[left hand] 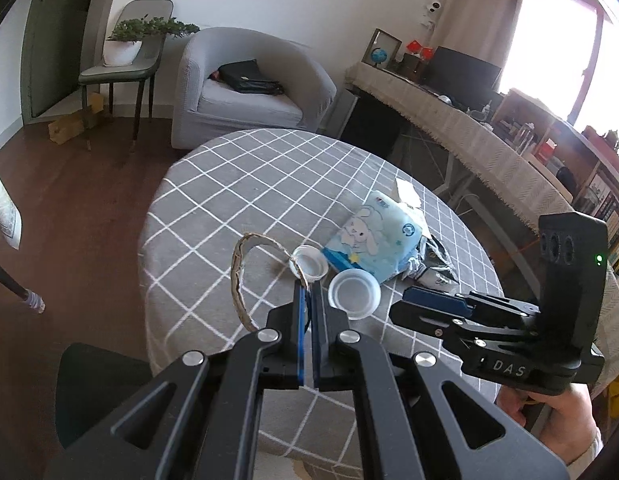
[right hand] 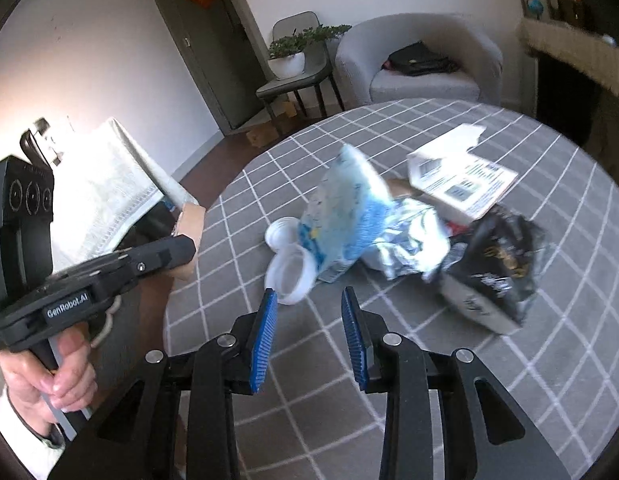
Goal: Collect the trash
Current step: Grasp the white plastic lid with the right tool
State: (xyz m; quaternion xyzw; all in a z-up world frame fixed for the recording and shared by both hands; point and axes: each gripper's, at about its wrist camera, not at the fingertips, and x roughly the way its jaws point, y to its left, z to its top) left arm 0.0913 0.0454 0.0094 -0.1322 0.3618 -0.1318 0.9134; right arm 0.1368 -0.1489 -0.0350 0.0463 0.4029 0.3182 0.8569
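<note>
Left tongs (left hand: 308,286) pinch a cardboard ring (left hand: 240,276); right tongs (right hand: 309,300) gape empty over the table (right hand: 429,360) near cups (right hand: 289,276).

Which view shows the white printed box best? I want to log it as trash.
The right wrist view: the white printed box sits unobstructed atop the pile, labels visible. In the left wrist view only a pale corner peeks from behind the blue cartoon bag.

Two cups (left hand: 351,294) on table (left hand: 229,184), pouch (left hand: 375,242) behind, box (right hand: 461,178) beyond.
</note>
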